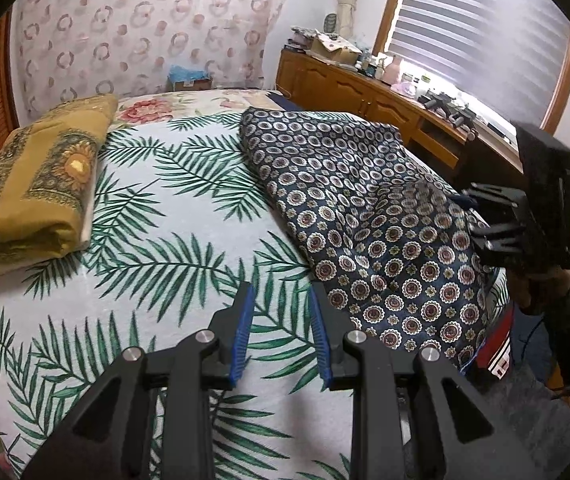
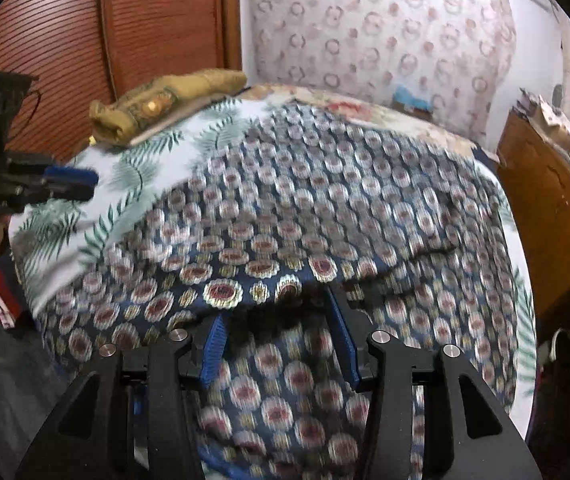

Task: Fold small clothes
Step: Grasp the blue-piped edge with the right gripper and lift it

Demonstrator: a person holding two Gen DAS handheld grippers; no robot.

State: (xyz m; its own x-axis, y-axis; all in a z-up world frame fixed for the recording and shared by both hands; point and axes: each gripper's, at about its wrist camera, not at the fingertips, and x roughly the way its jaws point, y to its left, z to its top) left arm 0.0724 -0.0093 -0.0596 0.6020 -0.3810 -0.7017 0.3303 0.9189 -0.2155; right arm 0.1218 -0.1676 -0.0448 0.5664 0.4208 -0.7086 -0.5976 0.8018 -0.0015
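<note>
Right claw (image 2: 281,320) seemingly pinches navy cloth (image 2: 325,208).

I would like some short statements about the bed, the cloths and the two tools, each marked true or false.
1. The left tool holds nothing between its blue pads. True.
2. The navy patterned cloth lies on the floor. False: it lies on the palm-leaf bedsheet.
3. A folded mustard cloth rests on the bed. True.
4. The right tool is over the mustard cloth. False: it is at the navy cloth's edge.
</note>
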